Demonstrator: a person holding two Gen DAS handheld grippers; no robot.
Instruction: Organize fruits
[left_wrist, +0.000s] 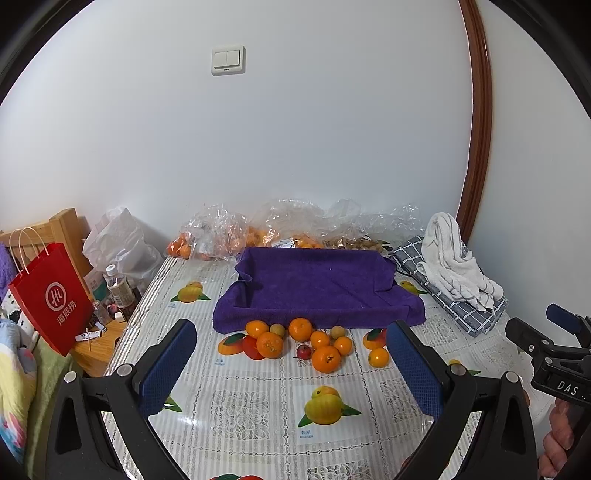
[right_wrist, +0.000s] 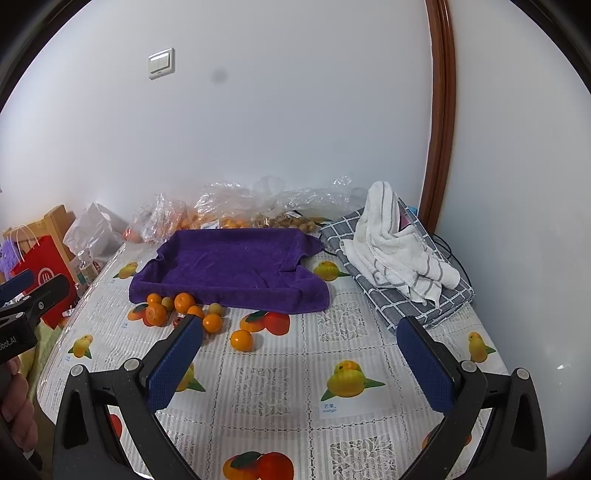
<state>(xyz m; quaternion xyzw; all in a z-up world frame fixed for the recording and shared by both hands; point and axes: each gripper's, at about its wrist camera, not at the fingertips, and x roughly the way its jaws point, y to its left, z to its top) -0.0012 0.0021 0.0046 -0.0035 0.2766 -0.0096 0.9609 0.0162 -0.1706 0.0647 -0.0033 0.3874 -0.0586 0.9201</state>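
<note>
both grippers, left (left_wrist: 291, 363) and right (right_wrist: 301, 356), are hovering wide apart (gripping nothing) before oranges (left_wrist: 300, 328) lying beside the purple towel (left_wrist: 314, 284).

Loose oranges (left_wrist: 299, 328), small fruits clustered on tablecloth before purple cloth-lined tray (left_wrist: 317, 284).

On the table (left_wrist: 258, 435), a cluster of loose fruits (left_wrist: 299, 341) lies just near of the cloth-lined tray (left_wrist: 317, 288). Bags of fruit (left_wrist: 273, 232) sit behind the tray. Folded towels (left_wrist: 454, 273) lie right; a paper bag (left_wrist: 51, 295) stands off-table left.
</note>
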